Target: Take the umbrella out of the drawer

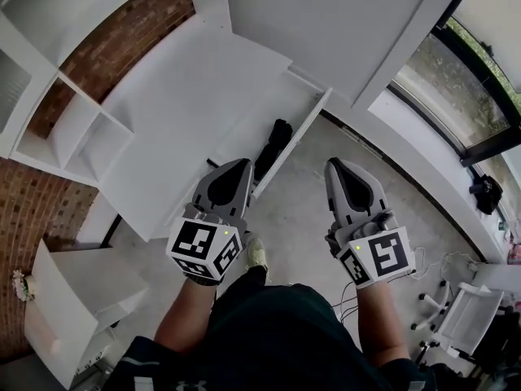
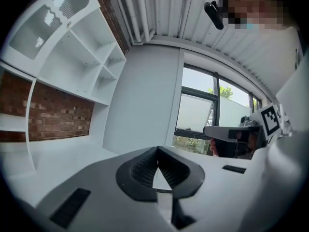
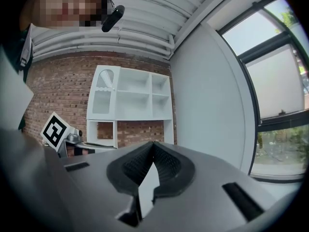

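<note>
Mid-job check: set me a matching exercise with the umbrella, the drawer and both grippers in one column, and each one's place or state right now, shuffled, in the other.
Column one:
1. umbrella
2. drawer
3. left gripper
4. right gripper

Column two:
A. pulled open
B. shut and empty, over the grey floor
C. black, lying inside the drawer
D. shut and empty, at the drawer's near end

Pairs: 1-C, 2-A, 3-D, 4-B
</note>
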A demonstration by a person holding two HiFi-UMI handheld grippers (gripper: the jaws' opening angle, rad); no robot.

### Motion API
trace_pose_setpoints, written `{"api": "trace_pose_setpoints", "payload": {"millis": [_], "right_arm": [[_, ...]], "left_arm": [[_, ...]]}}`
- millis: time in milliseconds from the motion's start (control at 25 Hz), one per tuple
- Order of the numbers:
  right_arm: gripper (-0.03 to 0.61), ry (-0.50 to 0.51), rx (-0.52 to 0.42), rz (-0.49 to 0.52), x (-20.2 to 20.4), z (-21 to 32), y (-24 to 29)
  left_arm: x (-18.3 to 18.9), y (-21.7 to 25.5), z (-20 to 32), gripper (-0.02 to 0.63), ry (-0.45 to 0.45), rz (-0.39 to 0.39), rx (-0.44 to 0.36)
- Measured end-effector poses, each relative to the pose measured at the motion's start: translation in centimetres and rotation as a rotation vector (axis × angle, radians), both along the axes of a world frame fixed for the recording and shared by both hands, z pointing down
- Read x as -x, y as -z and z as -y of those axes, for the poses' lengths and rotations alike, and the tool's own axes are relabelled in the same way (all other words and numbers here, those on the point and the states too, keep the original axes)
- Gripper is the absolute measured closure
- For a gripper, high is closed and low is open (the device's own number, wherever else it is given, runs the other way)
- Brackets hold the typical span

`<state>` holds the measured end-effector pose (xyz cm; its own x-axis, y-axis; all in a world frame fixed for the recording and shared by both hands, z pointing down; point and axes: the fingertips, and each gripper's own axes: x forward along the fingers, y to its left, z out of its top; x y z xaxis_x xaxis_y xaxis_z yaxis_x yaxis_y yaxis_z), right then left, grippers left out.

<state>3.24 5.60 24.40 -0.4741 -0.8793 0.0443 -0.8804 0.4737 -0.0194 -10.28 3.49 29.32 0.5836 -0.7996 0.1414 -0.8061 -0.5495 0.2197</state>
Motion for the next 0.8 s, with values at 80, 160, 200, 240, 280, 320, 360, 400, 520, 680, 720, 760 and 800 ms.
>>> {"api": "trace_pose_setpoints", "payload": {"millis": [80,160,200,240,280,320,360,400,520,680,720,760,800], "right_arm": [[0.574,-0.005,0.004,0.000,0.7,1.3,-0.4],[0.574,-0.014,0.015,0.008,1.1,2.5,-1.0],[0.574,-0.020,0.024,0.014,1.1,3.0,-1.3],[0.574,-0.026,0.033,0.020,1.0,3.5,-1.7],[0.574,-0.032,0.042,0.026,0.9,4.0,-2.0],[0.574,-0.038,0.049,0.031,0.7,4.4,-2.3],[0.574,-0.042,0.055,0.036,0.6,4.9,-2.5],[0.574,-0.045,0.060,0.039,0.5,5.4,-2.8],[0.574,-0.042,0.071,0.051,0.3,6.9,-3.9],[0.574,-0.033,0.086,0.081,-0.2,9.6,-6.2],[0.574,-0.024,0.088,0.083,-0.2,10.4,-6.8],[0.574,-0.011,0.090,0.080,-0.1,11.3,-7.3],[0.574,0.004,0.091,0.074,0.0,12.1,-7.8]], "left_arm": [[0.2,-0.6,1.5,0.607,-0.022,-0.002,0.007],[0.1,-1.3,2.9,0.607,-0.045,0.002,0.014],[0.0,-1.7,3.5,0.607,-0.054,0.004,0.019],[-0.2,-2.1,4.0,0.607,-0.063,0.006,0.025],[-0.4,-2.6,4.5,0.607,-0.073,0.008,0.032],[-0.6,-3.1,5.0,0.607,-0.083,0.012,0.040],[-0.9,-3.7,5.5,0.607,-0.095,0.018,0.049],[-1.2,-4.4,6.0,0.607,-0.108,0.023,0.061],[-1.8,-6.5,7.5,0.607,-0.126,0.036,0.095],[-2.7,-9.5,9.8,0.607,-0.125,0.066,0.109],[-2.9,-10.3,10.5,0.607,-0.125,0.073,0.114],[-3.1,-11.2,11.2,0.607,-0.123,0.079,0.122],[-3.3,-12.0,11.9,0.607,-0.122,0.085,0.133]]}}
